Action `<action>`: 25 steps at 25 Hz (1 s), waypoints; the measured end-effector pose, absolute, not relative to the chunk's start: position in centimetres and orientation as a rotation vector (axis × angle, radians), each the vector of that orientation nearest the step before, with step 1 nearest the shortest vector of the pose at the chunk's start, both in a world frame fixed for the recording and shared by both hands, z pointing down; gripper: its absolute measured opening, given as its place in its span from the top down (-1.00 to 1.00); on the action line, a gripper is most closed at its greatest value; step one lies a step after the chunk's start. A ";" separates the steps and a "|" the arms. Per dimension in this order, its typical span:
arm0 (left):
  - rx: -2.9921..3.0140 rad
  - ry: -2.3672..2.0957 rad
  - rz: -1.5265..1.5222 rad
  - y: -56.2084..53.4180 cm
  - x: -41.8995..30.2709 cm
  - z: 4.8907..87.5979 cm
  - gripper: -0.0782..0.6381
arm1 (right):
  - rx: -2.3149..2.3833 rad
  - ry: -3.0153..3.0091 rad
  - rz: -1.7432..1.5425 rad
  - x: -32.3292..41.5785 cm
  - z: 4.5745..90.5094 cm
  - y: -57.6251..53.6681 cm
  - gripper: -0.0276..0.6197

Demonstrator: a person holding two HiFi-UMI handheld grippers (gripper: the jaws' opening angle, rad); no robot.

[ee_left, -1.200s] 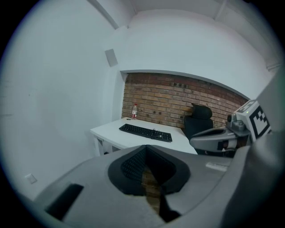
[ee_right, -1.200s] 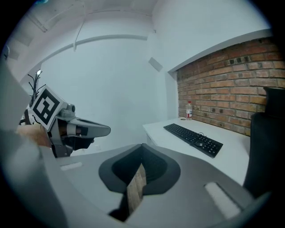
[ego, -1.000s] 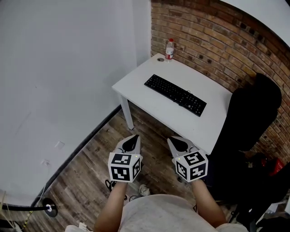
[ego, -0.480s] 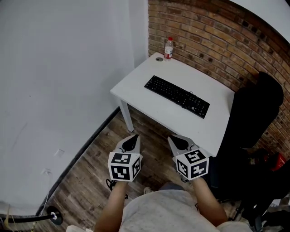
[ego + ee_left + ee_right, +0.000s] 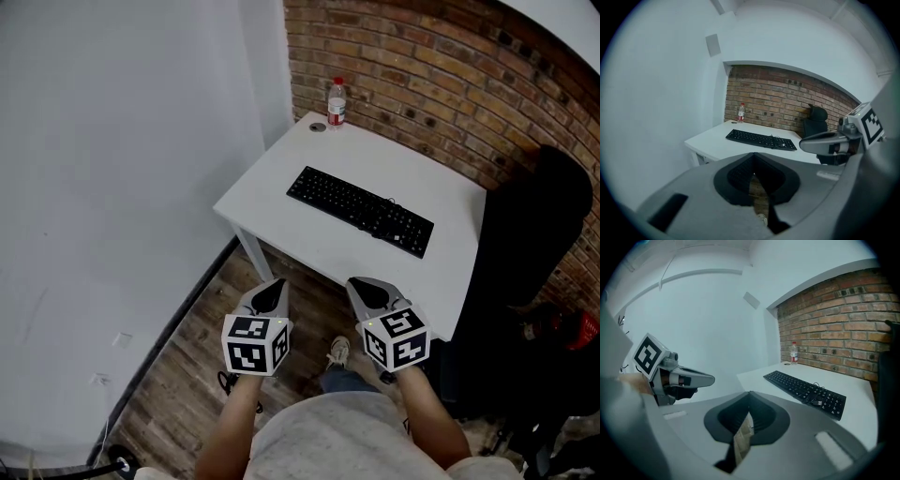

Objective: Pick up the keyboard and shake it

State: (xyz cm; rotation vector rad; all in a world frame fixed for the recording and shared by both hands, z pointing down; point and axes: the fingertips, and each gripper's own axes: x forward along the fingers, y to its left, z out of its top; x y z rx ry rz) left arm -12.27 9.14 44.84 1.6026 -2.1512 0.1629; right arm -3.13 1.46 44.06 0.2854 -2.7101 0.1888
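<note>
Black keyboard (image 5: 360,211) lies on the white desk (image 5: 412,173), looks light, stiff and long, so I'd pinch its two short ends; left gripper (image 5: 272,292) and right gripper (image 5: 371,292) are both clenched empty, well short of it.

1. The person has stepped closer to the bench (image 5: 281,202). In the head view, the bench and the keyboard (image 5: 360,211) now look larger and sit lower.
2. In that view, the bench's near edge now reaches the tip of the right tongs (image 5: 364,289).
3. A shoe (image 5: 338,352) has come into view on the floor beside the right tongs.
4. The bottle (image 5: 336,101) has shifted left in the frame.
</note>
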 end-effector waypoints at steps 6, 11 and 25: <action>1.625 -2.129 0.202 3.6 -14.9 45.2 0.80 | 0.313 -2.707 0.220 -5.4 44.7 -3.6 0.89; 1.633 -2.100 0.223 -0.7 -16.7 45.7 0.80 | 0.339 -2.695 0.252 -6.8 45.2 -7.7 0.89; 1.675 -1.996 0.277 -12.1 -19.2 47.6 0.80 | 0.410 -2.652 0.360 -8.1 46.9 -18.4 0.89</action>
